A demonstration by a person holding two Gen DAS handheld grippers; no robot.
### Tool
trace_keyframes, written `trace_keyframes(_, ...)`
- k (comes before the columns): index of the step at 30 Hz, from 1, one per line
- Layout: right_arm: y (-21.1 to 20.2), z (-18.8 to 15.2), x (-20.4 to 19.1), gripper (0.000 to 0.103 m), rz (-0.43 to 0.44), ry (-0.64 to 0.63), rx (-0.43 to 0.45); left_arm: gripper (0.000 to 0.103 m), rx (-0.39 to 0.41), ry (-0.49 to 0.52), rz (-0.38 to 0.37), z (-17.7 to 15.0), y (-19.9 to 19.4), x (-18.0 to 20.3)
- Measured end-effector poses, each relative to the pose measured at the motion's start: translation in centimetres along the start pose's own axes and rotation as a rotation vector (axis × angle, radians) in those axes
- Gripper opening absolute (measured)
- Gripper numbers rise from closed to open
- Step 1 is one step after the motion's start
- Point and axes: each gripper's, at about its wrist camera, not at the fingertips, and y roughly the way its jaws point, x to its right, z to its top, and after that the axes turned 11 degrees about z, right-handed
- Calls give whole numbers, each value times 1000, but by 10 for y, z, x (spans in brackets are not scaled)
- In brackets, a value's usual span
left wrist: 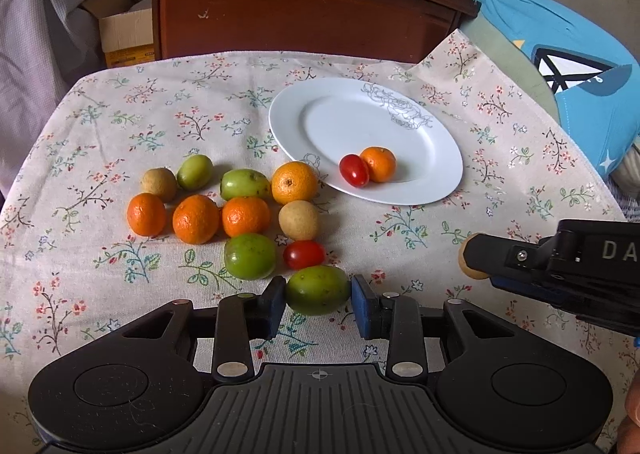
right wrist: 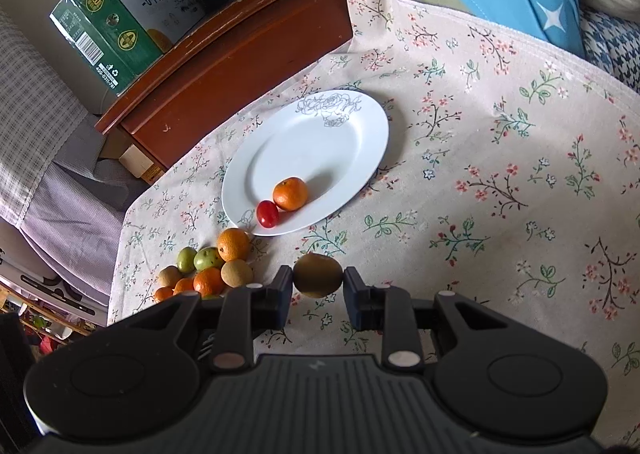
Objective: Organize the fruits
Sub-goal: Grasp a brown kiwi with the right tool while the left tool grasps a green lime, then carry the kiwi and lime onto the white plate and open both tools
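Observation:
A white plate [left wrist: 424,134] on the floral cloth holds a small orange [left wrist: 378,164] and a cherry tomato [left wrist: 354,170]. Left of it lie several loose fruits: oranges [left wrist: 196,219], green fruits [left wrist: 250,256], brown fruits [left wrist: 299,220] and a tomato [left wrist: 304,254]. My left gripper [left wrist: 319,296] is shut on a green fruit [left wrist: 318,290] at the near edge of the pile. My right gripper [right wrist: 318,281] is shut on a brown fruit [right wrist: 318,275], held above the cloth short of the plate [right wrist: 360,134]. It also shows in the left wrist view [left wrist: 472,259].
A dark wooden cabinet [left wrist: 304,10] stands behind the table with cartons [right wrist: 116,30] on top. A blue cushion [left wrist: 560,50] lies at the right. A cardboard box [left wrist: 124,34] sits left of the cabinet. The cloth [right wrist: 500,174] spreads right of the plate.

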Motion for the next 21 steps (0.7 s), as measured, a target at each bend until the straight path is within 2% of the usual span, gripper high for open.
trace_keyframes(5,1,0,3,28,25,38,-10,32,33,-5,-35,3,-17,-8)
trace_keyframes(11,1,0,2,28,47,39,0,33,94,7,-40,11,-35,-15)
trace_keyframes(21,-9,6,-10,28,132,-14,84,33,198,34,-65,40,-54,-26)
